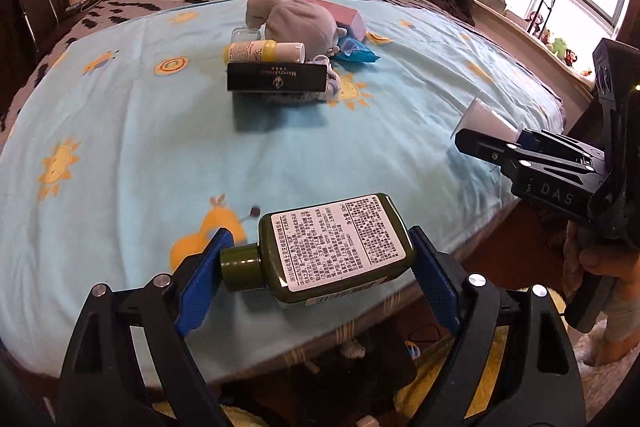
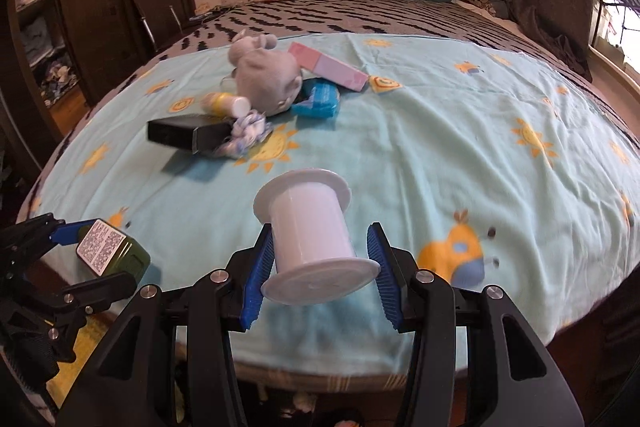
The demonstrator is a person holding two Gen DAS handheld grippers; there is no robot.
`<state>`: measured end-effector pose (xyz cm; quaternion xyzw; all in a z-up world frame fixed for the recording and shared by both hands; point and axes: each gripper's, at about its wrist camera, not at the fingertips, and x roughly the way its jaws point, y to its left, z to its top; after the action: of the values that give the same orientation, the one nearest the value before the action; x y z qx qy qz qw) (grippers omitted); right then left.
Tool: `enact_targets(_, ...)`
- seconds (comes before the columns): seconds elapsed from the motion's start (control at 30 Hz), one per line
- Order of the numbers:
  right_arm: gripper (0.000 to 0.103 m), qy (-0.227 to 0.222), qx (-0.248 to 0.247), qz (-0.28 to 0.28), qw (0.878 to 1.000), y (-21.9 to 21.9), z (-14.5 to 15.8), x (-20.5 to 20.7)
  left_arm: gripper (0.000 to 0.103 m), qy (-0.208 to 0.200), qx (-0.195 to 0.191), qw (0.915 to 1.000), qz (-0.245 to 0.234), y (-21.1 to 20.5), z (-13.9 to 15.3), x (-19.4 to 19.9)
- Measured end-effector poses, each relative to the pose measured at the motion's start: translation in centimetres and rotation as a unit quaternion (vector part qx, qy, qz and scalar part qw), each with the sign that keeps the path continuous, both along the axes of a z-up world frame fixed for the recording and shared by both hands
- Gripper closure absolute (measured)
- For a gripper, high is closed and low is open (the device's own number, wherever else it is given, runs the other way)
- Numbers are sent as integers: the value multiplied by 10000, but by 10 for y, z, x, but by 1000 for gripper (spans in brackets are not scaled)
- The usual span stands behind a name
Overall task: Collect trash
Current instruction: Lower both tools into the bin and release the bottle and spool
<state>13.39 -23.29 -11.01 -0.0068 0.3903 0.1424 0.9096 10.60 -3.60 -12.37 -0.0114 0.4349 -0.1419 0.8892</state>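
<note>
My left gripper [image 1: 316,263] is shut on a dark green bottle [image 1: 332,247] with a white label, held sideways over the near edge of the bed. It also shows in the right wrist view [image 2: 112,247]. My right gripper [image 2: 320,267] is shut on an empty white plastic spool [image 2: 308,231], held above the light blue blanket [image 2: 440,131]. The spool shows in the left wrist view [image 1: 484,119] at the right gripper's tips [image 1: 488,147].
A pile lies mid-bed: a black box [image 1: 276,77], a yellow-and-white bottle [image 1: 264,51], a grey plush toy [image 1: 296,21], a pink box [image 1: 340,15], a blue packet [image 1: 354,51] and a crumpled blue-white wrapper [image 2: 248,131]. Pillows lie at the headboard. A wardrobe stands left, a window right.
</note>
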Motion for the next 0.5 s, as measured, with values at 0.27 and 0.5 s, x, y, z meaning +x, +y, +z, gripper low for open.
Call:
enact_targets(0.27, 55, 113, 108, 80, 9998, 5, -6, -50, 20, -75, 36, 9998, -154, 5, 2, -46)
enact_targets(0.5, 55, 428, 286, 7, 9987, 6, -31, -88, 20, 271, 62, 9992, -282, 6, -26, -72)
